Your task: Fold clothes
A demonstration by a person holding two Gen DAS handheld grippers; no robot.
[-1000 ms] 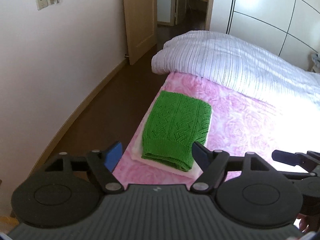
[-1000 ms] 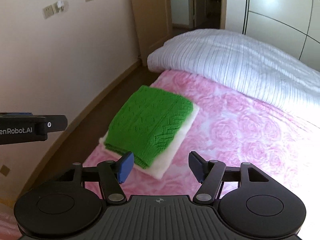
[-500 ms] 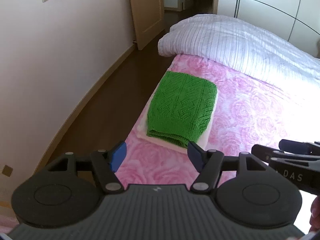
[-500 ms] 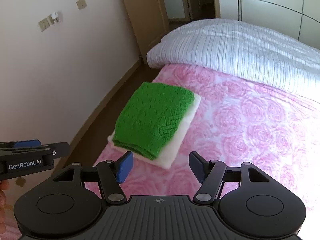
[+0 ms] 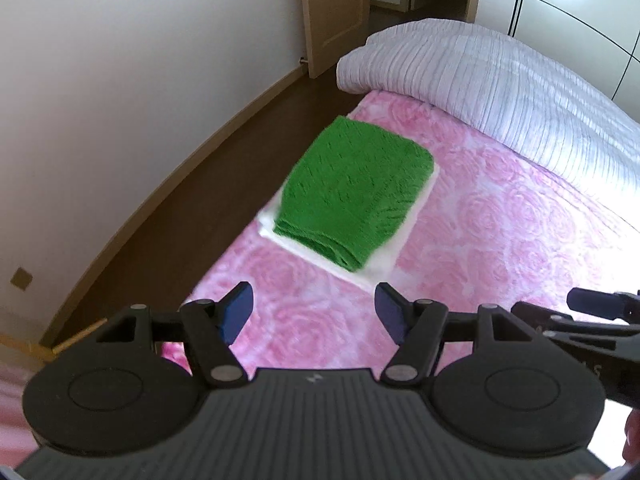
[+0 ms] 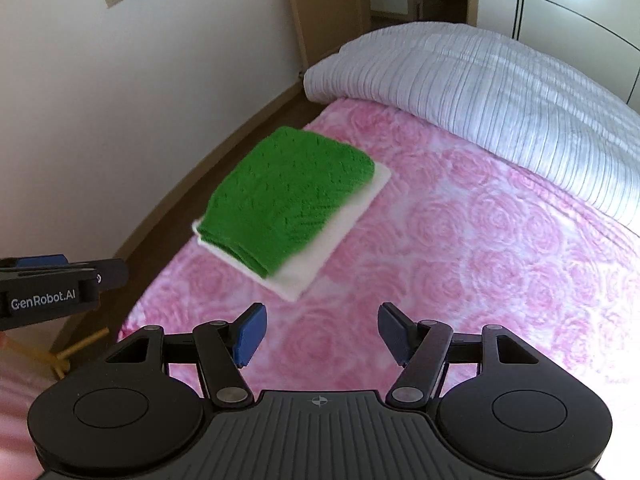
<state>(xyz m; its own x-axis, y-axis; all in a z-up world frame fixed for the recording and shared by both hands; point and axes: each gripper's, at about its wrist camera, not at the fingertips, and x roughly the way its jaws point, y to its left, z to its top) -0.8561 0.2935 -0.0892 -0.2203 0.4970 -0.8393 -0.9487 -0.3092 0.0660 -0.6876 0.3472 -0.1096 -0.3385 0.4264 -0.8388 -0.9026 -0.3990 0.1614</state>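
Note:
A folded green knit garment lies on top of a folded white garment near the left edge of a pink rose-patterned bed. The stack also shows in the right wrist view, green on white. My left gripper is open and empty, held above the bed short of the stack. My right gripper is open and empty, also short of the stack. Each gripper shows at the edge of the other's view.
A rolled white striped duvet lies across the far end of the bed. A brown wooden floor runs between the bed's left edge and the wall. A door stands open at the back.
Both grippers have drawn back and away from the stack, which now sits farther off in both views. Both stay open and empty. The stack has not moved.

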